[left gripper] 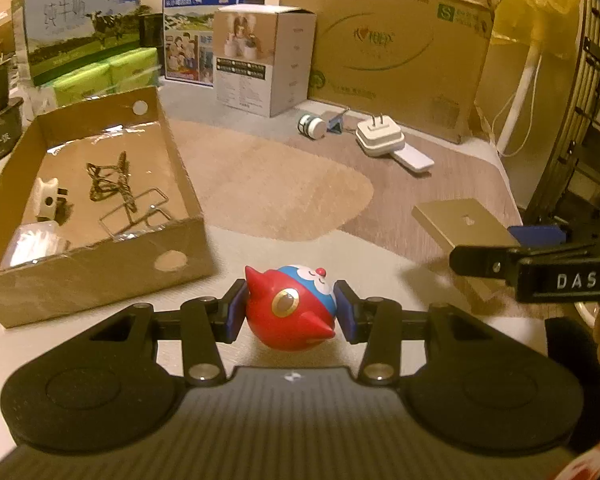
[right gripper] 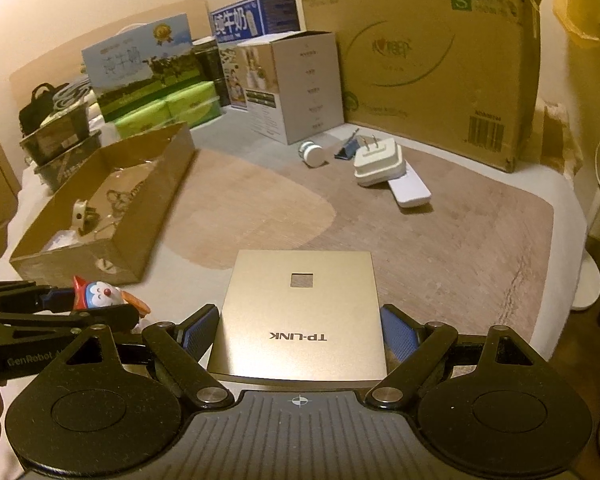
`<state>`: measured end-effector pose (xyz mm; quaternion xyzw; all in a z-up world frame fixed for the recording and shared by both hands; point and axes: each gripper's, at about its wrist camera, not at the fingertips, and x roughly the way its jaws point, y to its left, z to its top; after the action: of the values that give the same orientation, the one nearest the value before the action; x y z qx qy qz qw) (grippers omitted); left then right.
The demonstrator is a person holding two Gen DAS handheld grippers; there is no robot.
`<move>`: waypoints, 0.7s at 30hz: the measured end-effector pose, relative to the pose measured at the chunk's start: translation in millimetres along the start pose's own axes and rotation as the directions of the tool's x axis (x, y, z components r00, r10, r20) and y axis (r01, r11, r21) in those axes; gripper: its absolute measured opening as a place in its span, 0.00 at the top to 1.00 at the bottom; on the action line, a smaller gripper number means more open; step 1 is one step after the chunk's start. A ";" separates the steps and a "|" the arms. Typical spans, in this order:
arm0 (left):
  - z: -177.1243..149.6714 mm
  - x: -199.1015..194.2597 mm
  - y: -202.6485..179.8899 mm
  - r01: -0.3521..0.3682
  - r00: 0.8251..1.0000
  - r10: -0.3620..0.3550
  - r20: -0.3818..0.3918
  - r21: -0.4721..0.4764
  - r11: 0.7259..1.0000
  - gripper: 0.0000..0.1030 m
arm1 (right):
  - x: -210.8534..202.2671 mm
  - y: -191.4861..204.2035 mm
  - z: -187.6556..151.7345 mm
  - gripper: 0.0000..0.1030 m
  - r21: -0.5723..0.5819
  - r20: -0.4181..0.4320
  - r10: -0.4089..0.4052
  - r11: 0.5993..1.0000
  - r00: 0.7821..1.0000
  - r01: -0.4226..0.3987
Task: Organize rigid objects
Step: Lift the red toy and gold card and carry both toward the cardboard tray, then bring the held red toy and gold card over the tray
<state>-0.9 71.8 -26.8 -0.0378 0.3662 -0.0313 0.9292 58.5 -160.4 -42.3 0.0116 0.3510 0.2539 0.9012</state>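
Left wrist: one toy (left gripper: 290, 312), one box (left gripper: 100, 208), one charger (left gripper: 380, 136)

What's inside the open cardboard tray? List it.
In the cardboard tray: a white clip-like piece, tangled cord, a wire frame, a clear plastic item. The near wall hides the front floor.

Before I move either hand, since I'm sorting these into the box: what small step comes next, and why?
Probably lift the left gripper and carry the red and blue toy figure up and left over the cardboard box. Its jaws already press both sides of the toy, and the open box sits just to its left. The right gripper brackets the TP-LINK plate.
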 end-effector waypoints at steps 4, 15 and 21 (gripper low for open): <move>3.8 -10.9 5.0 -0.007 1.000 0.008 0.017 -0.013 1.000 0.59 | -2.2 6.5 0.9 0.17 -0.006 0.003 0.011 1.000 1.000 -0.011; 7.3 -40.2 32.5 -0.059 0.996 0.062 0.058 -0.061 0.996 0.59 | -1.3 41.6 5.7 0.17 -0.056 0.005 0.062 0.997 0.998 -0.061; 9.1 -58.5 55.0 -0.094 0.991 0.102 0.083 -0.097 0.991 0.59 | 1.6 67.7 8.8 0.17 -0.100 0.001 0.110 0.989 0.994 -0.110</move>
<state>-35.7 132.0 14.3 -0.0641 0.3278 0.0331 0.9420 34.7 -99.3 -23.2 -0.0132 0.3337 0.3204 0.8865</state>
